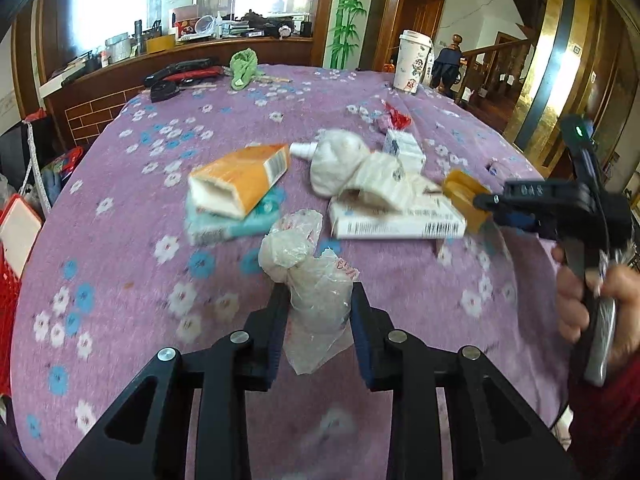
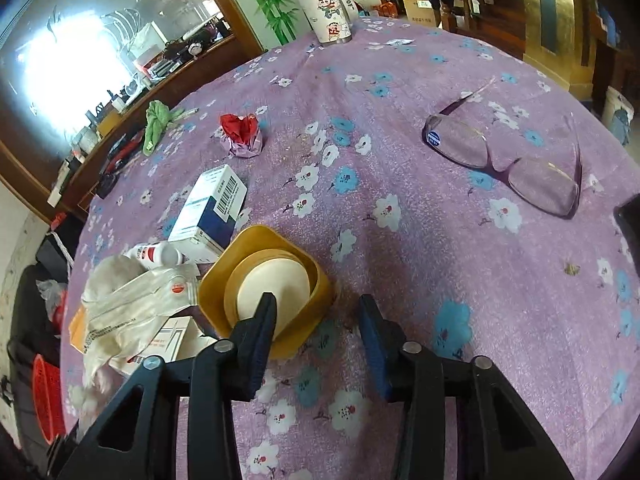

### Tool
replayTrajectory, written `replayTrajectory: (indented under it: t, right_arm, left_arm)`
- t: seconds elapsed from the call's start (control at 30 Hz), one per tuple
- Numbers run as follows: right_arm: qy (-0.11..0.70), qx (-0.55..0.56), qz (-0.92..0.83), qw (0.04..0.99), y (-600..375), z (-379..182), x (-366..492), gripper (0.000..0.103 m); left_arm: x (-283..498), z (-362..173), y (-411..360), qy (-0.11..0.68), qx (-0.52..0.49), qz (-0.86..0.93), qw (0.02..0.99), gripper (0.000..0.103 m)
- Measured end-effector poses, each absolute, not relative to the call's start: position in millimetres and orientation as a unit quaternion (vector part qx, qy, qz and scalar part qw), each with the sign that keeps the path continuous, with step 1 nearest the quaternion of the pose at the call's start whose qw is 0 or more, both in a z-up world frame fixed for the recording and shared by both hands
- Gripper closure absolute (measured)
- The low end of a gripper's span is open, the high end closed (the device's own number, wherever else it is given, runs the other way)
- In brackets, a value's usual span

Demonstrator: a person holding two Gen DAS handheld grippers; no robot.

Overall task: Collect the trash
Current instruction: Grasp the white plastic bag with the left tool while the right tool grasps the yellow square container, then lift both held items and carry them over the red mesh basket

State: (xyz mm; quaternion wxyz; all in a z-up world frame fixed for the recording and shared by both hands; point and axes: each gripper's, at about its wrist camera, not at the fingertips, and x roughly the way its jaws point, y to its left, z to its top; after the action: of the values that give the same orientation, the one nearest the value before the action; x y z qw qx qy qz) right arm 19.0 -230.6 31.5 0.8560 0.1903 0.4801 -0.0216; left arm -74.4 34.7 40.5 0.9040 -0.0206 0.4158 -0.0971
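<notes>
A crumpled clear plastic bag rests on the purple flowered tablecloth, and my left gripper is shut on it. Beyond it lie an orange box, a white barcode box and a crumpled white wrapper. My right gripper stands open at a yellow square container with a cream lid. Its left finger lies over the lid, and tablecloth shows between the container's wall and the right finger. From the left wrist view, the right gripper meets the yellow container at the pile's right end.
A blue-and-white box, a small white bottle and a red-and-purple wrapper lie behind the container. Glasses lie to the right. A tall cartoon cup stands at the far edge, a green cloth far left. A red basket sits beside the table.
</notes>
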Motion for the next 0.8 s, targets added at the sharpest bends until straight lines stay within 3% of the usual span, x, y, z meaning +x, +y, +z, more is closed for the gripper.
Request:
replayTrajectory:
  t: [0.1,0.23,0.8]
  right_arm:
    - [0.484,0.175,-0.027,0.857,-229,30,21,0.085]
    - [0.479,0.167,-0.023,0.861,-230,32,13,0.095]
    - [0.395,0.110,0.086,0.908,-174,87,-66,0.095]
  left_arm:
    - [-82,35,39,0.415,-0.008,-0.082,0.906,0.074]
    - [-81,30,39,0.419,-0.004,-0.074,0.905,0.074]
    - [-91,41,47,0.393,-0.005,-0.057,0.918,0.073]
